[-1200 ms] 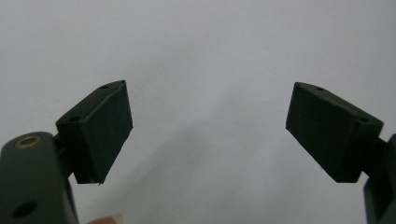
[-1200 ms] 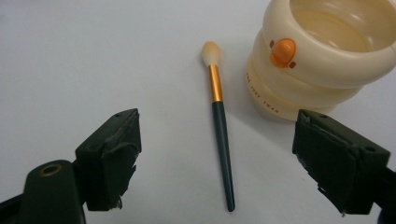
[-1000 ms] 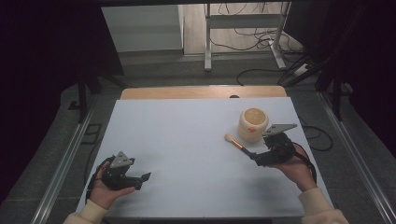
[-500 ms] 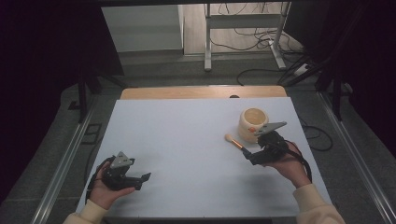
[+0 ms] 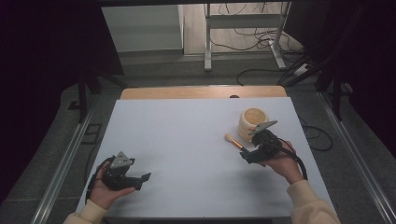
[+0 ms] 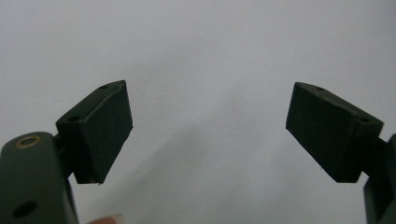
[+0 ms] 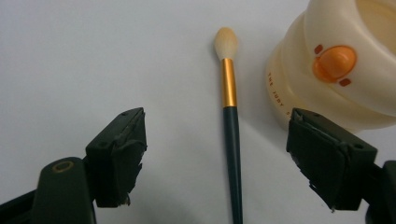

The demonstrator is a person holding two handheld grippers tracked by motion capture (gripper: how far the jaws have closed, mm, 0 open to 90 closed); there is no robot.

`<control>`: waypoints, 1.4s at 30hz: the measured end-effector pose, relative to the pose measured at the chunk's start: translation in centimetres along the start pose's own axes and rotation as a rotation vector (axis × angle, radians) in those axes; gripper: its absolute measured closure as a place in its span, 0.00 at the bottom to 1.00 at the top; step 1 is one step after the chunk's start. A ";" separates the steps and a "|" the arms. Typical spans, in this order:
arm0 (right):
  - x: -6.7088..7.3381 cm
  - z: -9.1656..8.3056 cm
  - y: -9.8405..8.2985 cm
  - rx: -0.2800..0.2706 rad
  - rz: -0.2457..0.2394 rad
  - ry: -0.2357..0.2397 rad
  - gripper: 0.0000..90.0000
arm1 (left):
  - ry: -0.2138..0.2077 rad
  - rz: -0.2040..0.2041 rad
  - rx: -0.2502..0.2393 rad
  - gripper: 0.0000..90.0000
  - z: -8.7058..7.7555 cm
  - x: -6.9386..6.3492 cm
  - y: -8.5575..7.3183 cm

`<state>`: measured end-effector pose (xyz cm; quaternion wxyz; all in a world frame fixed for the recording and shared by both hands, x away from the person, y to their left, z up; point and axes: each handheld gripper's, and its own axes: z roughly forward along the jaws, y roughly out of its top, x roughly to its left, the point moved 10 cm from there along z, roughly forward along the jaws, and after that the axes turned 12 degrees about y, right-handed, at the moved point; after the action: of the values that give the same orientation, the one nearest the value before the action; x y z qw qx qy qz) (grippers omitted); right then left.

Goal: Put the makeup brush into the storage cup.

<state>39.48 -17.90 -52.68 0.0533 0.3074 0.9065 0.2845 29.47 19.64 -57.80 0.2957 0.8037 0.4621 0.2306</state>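
— So, where's the brush (image 7: 231,116)?

— Flat on the counter (image 5: 187,140), just beside the cup (image 7: 345,65), lying between the jaws of my right gripper (image 7: 215,158), which are spread and have just been closing a little, untouched by either pad.

— What could go wrong?

— The handle is thin; closing off-centre could roll it away, and my far jaw could knock the cup.

— Anything unclear?

— The handle's end is cut off. My left gripper (image 6: 208,130) gapes over bare counter.
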 end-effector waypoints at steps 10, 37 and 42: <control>-0.3 1.5 -0.3 0.057 0.019 0.002 0.23 | -0.002 0.002 0.001 0.17 0.0 0.0 0.0; -1.7 4.2 -1.0 0.164 0.059 0.002 0.31 | -0.006 0.004 0.005 0.17 0.0 -0.1 -0.1; -1.6 4.6 -0.9 0.181 0.051 -0.004 0.33 | -0.008 0.005 0.005 0.17 0.0 -0.1 -0.1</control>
<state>41.59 -17.23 -57.13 0.0199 0.3343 0.9203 0.2021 29.38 19.57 -57.88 0.2950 0.8064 0.4596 0.2268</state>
